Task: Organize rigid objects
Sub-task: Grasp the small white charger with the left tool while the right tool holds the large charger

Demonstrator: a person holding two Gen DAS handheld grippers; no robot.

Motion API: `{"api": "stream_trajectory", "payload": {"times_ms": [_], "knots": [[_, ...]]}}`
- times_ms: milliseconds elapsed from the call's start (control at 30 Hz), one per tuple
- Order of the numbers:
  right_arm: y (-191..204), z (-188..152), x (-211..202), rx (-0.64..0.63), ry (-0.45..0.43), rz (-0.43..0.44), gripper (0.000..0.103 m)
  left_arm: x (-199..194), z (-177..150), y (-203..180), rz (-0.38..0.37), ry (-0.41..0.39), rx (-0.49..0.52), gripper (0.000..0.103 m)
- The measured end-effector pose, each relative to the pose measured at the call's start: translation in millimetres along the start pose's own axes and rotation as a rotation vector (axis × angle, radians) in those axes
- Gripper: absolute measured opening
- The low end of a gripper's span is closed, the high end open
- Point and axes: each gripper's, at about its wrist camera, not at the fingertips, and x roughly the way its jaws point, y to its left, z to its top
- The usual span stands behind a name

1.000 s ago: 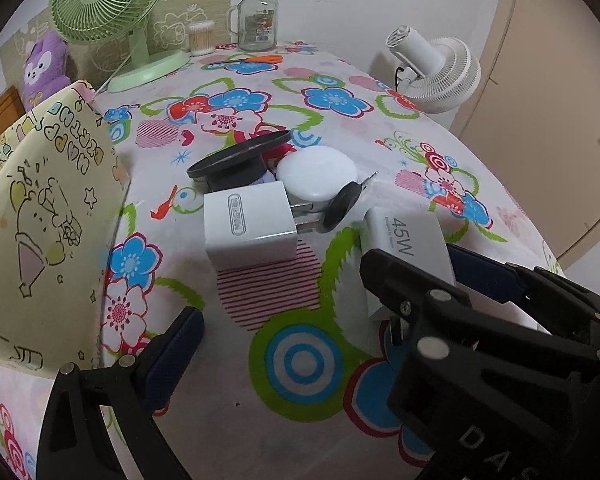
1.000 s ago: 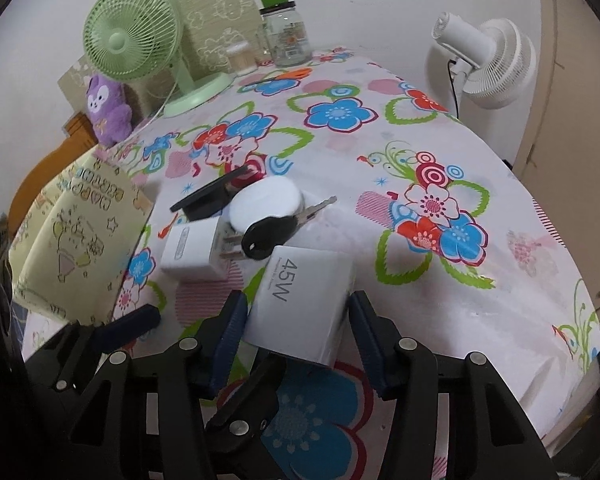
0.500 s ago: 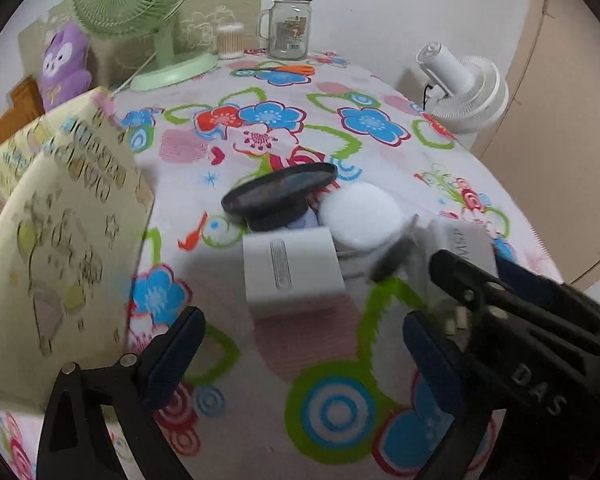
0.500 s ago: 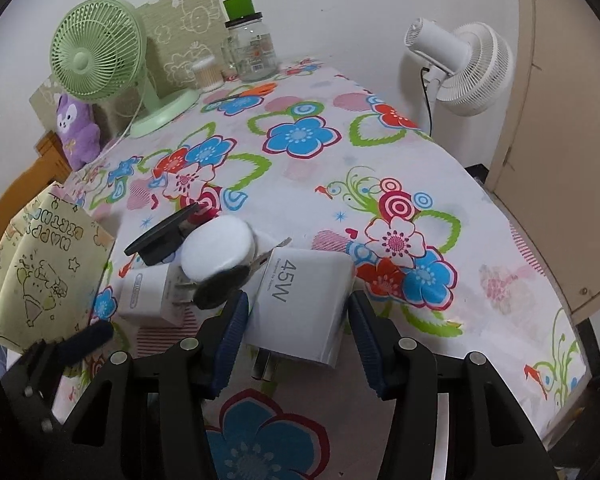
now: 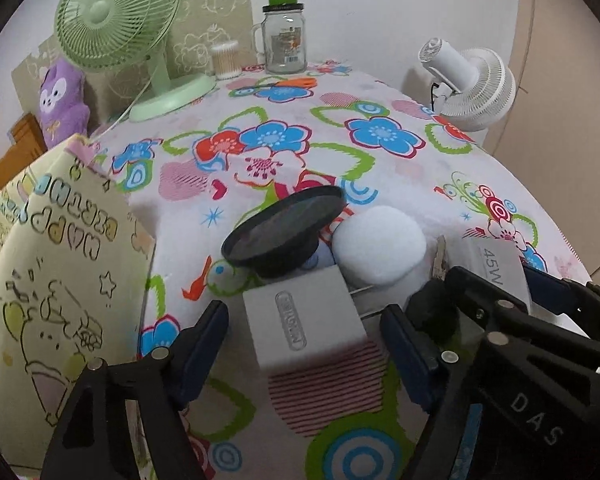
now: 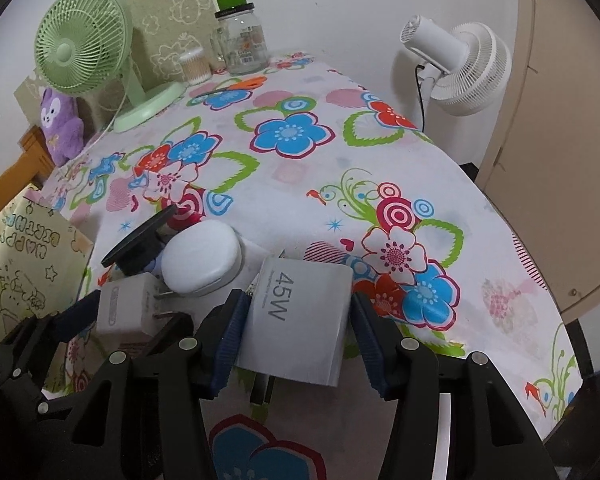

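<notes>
A small white charger cube (image 5: 300, 332) lies on the flowered tablecloth (image 5: 380, 136), its prongs pointing right. My left gripper (image 5: 304, 316) straddles it with jaws closing; a thin gap still shows at each blue pad (image 5: 204, 340). In the right wrist view the cube (image 6: 124, 308) sits between those same fingers. My right gripper (image 6: 300, 304) holds a larger white 45W charger (image 6: 300, 320), tilted, prongs hanging below. Its jaws ease open slightly, but both pads (image 6: 230, 336) still touch the charger's sides. That charger (image 5: 500, 268) shows behind the left gripper's right finger.
Just behind the cube sit a black round disc (image 5: 284, 226), a white round case (image 5: 380, 244) and a key (image 5: 440, 254). A yellow gift bag (image 5: 52, 280) stands at the left. At the back are a green fan (image 5: 116, 20), a glass jar (image 5: 284, 36) and a white fan (image 5: 472, 84).
My left gripper has moved forward around the small charger cube and its jaws have narrowed a lot. The right gripper has drifted a little with the 45W charger still in it.
</notes>
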Motion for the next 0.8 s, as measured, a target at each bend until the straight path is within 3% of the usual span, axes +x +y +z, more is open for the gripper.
{"api": "stream_trajectory", "payload": {"times_ms": [133, 200, 800], "knots": [[0, 2, 2, 0.015, 0.005, -0.008, 0.055, 2, 2, -1, -0.018, -0.009, 0.013, 0.079], [1, 1, 1, 0.014, 0.003, -0.012, 0.054, 1, 2, -2, -0.056, -0.009, 0.025, 0.067], [17, -15, -24, -0.007, -0.016, -0.021, 0.052, -27, -16, 1, -0.098, -0.016, 0.023, 0.067]]}}
